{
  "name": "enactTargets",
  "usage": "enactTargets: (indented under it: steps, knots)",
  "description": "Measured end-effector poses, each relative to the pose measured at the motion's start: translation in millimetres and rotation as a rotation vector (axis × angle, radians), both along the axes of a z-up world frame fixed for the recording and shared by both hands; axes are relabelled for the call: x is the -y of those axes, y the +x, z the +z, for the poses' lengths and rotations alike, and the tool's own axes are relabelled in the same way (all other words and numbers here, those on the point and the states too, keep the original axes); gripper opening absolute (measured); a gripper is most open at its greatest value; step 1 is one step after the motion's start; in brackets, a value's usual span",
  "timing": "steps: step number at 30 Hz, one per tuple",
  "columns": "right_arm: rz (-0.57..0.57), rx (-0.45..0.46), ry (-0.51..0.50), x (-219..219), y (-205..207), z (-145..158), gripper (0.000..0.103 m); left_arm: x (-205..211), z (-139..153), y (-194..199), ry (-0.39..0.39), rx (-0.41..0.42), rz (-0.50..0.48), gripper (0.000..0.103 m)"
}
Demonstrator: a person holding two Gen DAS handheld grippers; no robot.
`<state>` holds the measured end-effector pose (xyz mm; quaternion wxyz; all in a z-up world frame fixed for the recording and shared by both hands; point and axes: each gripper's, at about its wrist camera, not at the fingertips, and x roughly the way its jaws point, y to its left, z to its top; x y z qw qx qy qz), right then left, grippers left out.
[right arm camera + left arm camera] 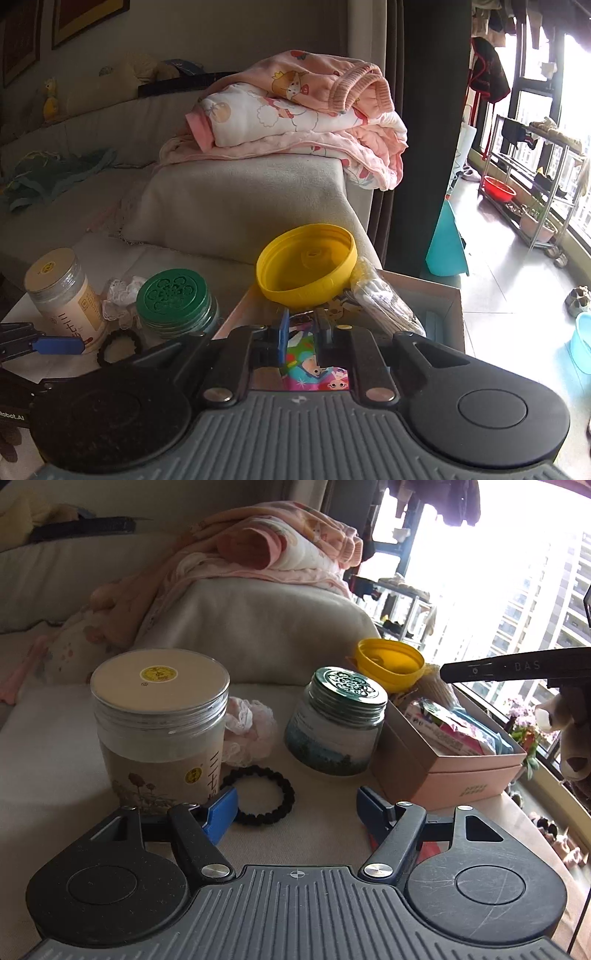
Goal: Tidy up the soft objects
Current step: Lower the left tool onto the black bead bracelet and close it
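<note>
A black braided hair tie (pixel 264 795) lies flat on the cream table, just ahead of my left gripper (pixel 297 808), which stands open and empty; the left fingertip (pixel 221 810) is next to the tie. A pink lace scrunchie (pixel 247 731) sits behind it, between the two jars. In the right wrist view the tie (pixel 120 349) and scrunchie (pixel 122 295) show at lower left. My right gripper (pixel 301 332) hovers over the pink box (pixel 443 771), its jaws nearly together with only a slim gap and nothing held.
A tall beige-lidded jar (pixel 159 731) and a green-lidded jar (pixel 336 723) flank the scrunchie. The box holds colourful packets (pixel 317 369), a yellow lid (pixel 306 266) and a wrapped bundle (pixel 384 306). Pink folded clothes (pixel 295 114) top the sofa arm. The table edge drops at right.
</note>
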<state>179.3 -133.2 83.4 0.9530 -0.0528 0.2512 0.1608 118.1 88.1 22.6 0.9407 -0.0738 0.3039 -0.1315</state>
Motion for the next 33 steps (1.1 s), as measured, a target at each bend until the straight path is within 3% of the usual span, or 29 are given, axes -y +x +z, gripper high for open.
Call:
enactTargets:
  steps: [5,9,13,18,20,21,25,28,33]
  knots:
    - [0.115,-0.025,0.029,-40,-7,13,0.014,-11,1,0,-0.017,-0.004,0.038,0.058]
    - [0.180,-0.154,0.097,-78,17,21,0.024,-11,-2,-4,-0.014,-0.015,0.026,0.058]
    - [0.216,-0.308,0.129,-124,58,23,0.024,-11,-10,-9,-0.018,-0.029,-0.001,0.058]
    - [0.149,-0.438,0.020,-175,115,1,0.024,-16,-13,-13,-0.052,-0.034,-0.019,0.058]
    - [0.144,-0.465,-0.042,-188,125,-11,0.011,-19,-13,-15,-0.063,-0.024,-0.020,0.058]
    - [0.145,-0.472,-0.060,-192,127,-14,0.005,-21,-13,-16,-0.073,-0.021,-0.020,0.057]
    - [0.147,-0.404,-0.103,-187,103,-13,0.005,-30,-13,-15,-0.110,-0.032,-0.014,0.056]
    - [0.245,-0.317,-0.124,-168,57,-10,0.005,-33,-11,-17,-0.121,-0.033,-0.011,0.056]
    - [0.349,-0.319,-0.088,-148,9,-41,0.005,-26,-7,-21,-0.079,-0.042,-0.023,0.056]
